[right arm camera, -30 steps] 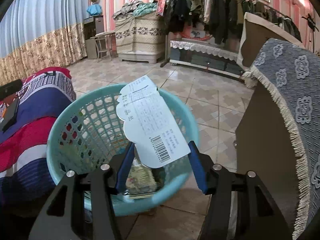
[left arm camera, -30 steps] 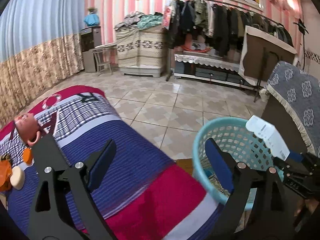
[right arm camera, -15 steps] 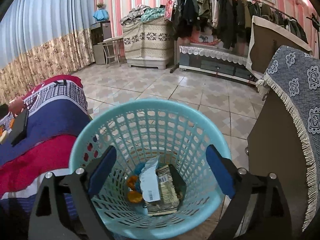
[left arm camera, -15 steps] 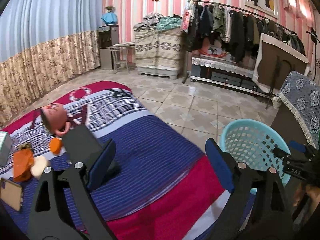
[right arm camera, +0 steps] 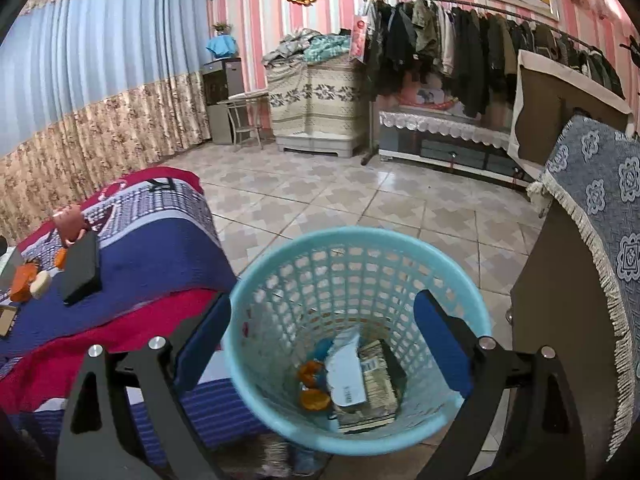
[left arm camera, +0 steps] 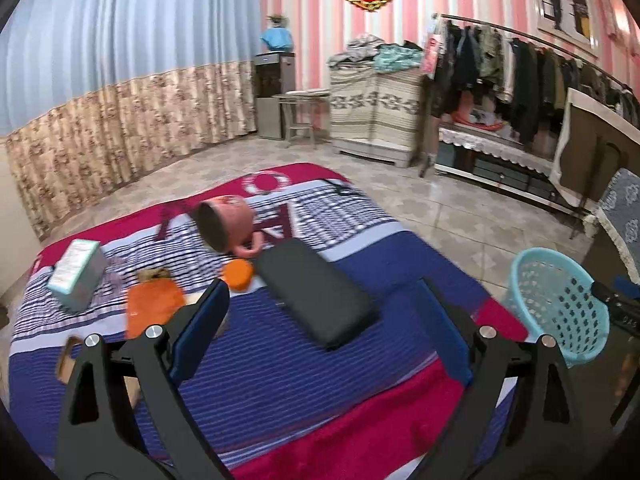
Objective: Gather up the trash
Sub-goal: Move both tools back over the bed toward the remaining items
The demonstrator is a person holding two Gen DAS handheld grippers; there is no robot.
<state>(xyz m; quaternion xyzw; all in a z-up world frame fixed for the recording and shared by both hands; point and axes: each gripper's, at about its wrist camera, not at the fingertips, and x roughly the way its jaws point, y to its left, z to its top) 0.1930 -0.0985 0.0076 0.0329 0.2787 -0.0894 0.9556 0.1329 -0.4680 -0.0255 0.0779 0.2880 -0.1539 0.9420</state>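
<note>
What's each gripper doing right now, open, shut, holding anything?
Left gripper: open, empty, over the bed.
Right gripper: open, empty, above the blue basket.

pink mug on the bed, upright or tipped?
Tipped. The mug lies on its side on the blanket, its dark open mouth facing the left wrist camera and its handle low against the fabric.

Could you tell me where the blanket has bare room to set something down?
The blanket is bare between the black case and its near red edge. Crowded: far-left cluster of pink mug, orange pieces, small box.
</note>
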